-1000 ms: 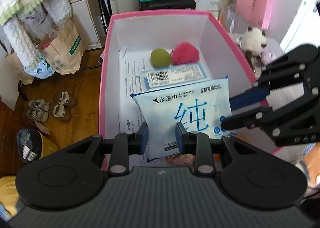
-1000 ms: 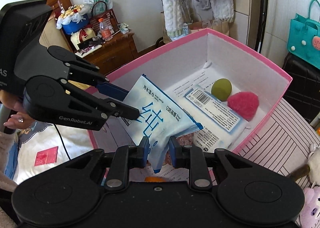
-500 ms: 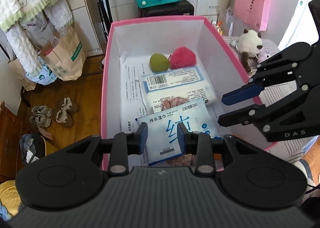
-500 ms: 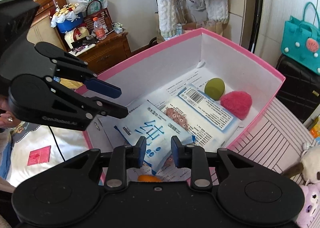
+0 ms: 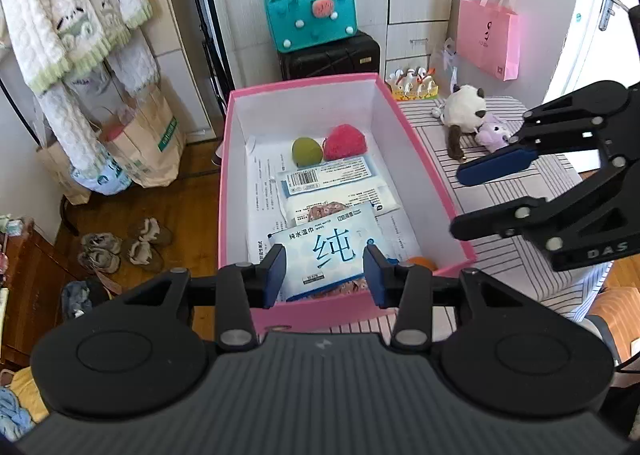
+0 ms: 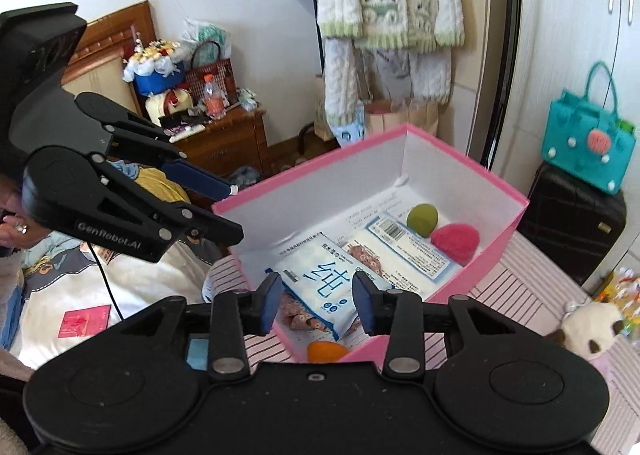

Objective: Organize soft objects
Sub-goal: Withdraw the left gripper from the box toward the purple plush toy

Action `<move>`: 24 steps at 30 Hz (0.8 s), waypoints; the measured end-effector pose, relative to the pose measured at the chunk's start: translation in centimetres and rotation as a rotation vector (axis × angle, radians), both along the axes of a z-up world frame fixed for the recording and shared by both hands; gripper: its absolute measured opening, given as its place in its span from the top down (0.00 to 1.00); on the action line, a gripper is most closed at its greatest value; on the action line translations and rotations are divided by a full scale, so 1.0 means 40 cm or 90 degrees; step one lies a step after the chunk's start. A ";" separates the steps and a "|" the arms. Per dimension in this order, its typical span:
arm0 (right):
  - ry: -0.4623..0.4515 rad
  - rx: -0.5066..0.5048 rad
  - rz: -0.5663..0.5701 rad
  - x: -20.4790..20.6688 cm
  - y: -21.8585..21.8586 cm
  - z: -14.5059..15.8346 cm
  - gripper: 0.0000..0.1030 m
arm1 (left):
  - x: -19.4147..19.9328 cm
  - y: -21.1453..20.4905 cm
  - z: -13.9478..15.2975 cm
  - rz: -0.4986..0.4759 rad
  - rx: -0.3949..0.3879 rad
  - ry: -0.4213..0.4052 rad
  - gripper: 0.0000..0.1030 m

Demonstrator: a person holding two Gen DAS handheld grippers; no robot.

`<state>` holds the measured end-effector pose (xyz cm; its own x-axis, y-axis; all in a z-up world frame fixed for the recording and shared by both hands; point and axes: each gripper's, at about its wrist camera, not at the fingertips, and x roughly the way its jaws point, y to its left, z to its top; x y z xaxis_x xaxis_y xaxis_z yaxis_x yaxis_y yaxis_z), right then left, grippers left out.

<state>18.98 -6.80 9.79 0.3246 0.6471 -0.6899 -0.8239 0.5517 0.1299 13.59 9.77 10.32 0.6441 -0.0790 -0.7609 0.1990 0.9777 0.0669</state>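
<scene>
The pale blue wipes pack [image 5: 334,251] with big blue characters lies flat in the pink box [image 5: 420,159], long axis probably along it, while the left gripper [image 5: 325,275] and right gripper [image 6: 316,301] are opening, empty, and only the right view shows a hand [image 6: 10,221].
</scene>
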 end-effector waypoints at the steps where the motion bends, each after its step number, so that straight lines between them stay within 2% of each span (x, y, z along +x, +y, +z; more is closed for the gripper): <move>1: -0.009 0.002 0.001 -0.015 -0.009 0.012 0.54 | -0.013 -0.005 0.007 0.000 0.003 -0.005 0.57; 6: -0.043 0.020 0.008 -0.080 -0.055 0.054 0.52 | -0.064 -0.032 0.021 -0.006 0.014 -0.016 0.55; 10: -0.065 0.028 0.003 -0.123 -0.089 0.071 0.50 | -0.101 -0.062 0.030 -0.035 0.012 -0.006 0.54; 18: -0.097 0.044 -0.008 -0.202 -0.174 0.094 0.46 | -0.185 -0.133 0.049 -0.065 0.029 -0.038 0.50; 24: -0.112 0.047 -0.024 -0.248 -0.244 0.089 0.40 | -0.224 -0.179 0.034 -0.088 0.006 -0.058 0.44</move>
<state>9.06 -16.55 13.37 0.4616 0.6790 -0.5709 -0.8160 0.5774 0.0270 4.62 2.59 11.68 0.6935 -0.1652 -0.7012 0.3244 0.9407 0.0992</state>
